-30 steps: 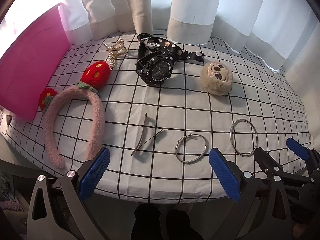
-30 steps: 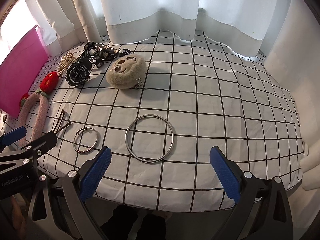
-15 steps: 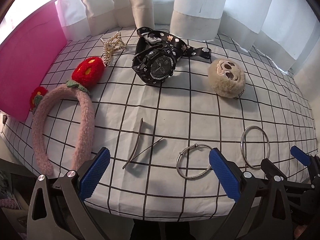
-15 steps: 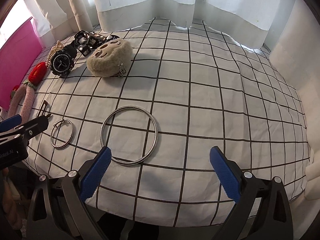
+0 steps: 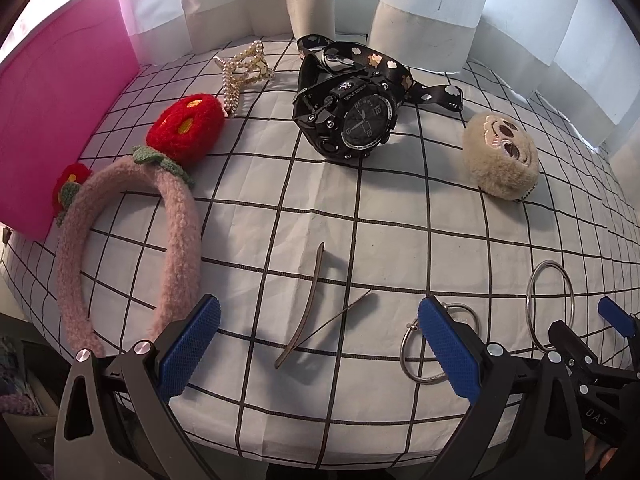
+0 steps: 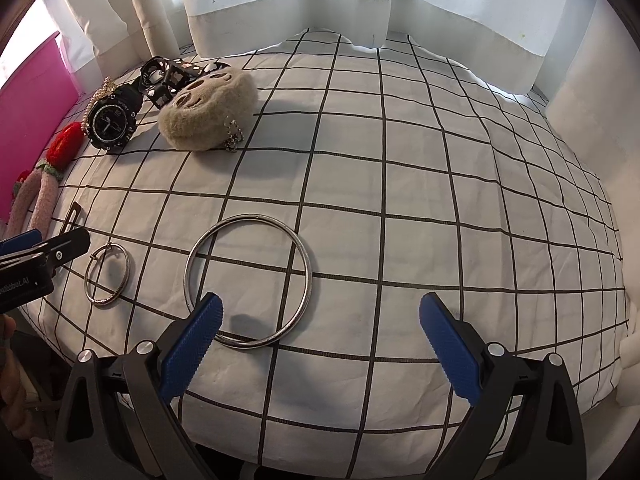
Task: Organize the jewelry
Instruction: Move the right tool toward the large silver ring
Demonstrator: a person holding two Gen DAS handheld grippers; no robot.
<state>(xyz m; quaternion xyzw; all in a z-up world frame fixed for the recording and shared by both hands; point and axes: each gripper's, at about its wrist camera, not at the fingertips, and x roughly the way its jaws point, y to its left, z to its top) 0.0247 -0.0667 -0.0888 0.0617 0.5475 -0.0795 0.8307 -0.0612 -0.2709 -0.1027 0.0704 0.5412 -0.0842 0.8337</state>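
Note:
Jewelry lies on a white checked cloth. My left gripper (image 5: pixel 318 344) is open and empty over a thin metal hair clip (image 5: pixel 310 308); a small silver bangle (image 5: pixel 436 346) sits by its right finger. A pink fuzzy headband (image 5: pixel 176 236) with red flowers lies at left, a black watch (image 5: pixel 352 120) and a pearl clip (image 5: pixel 240 68) further back. My right gripper (image 6: pixel 320 344) is open and empty; its left finger overlaps a large silver ring (image 6: pixel 248 286). The small bangle (image 6: pixel 107 273) lies to the left of it.
A pink box (image 5: pixel 52 120) stands at the far left. A beige plush face charm (image 5: pixel 500 156) and a black patterned strap (image 5: pixel 384 64) lie near the white curtains at the back. The table's front edge is just under both grippers.
Both grippers have moved forward and lower over the table. The hair clip now lies between my left fingers, and the large ring has reached my right gripper's left finger.

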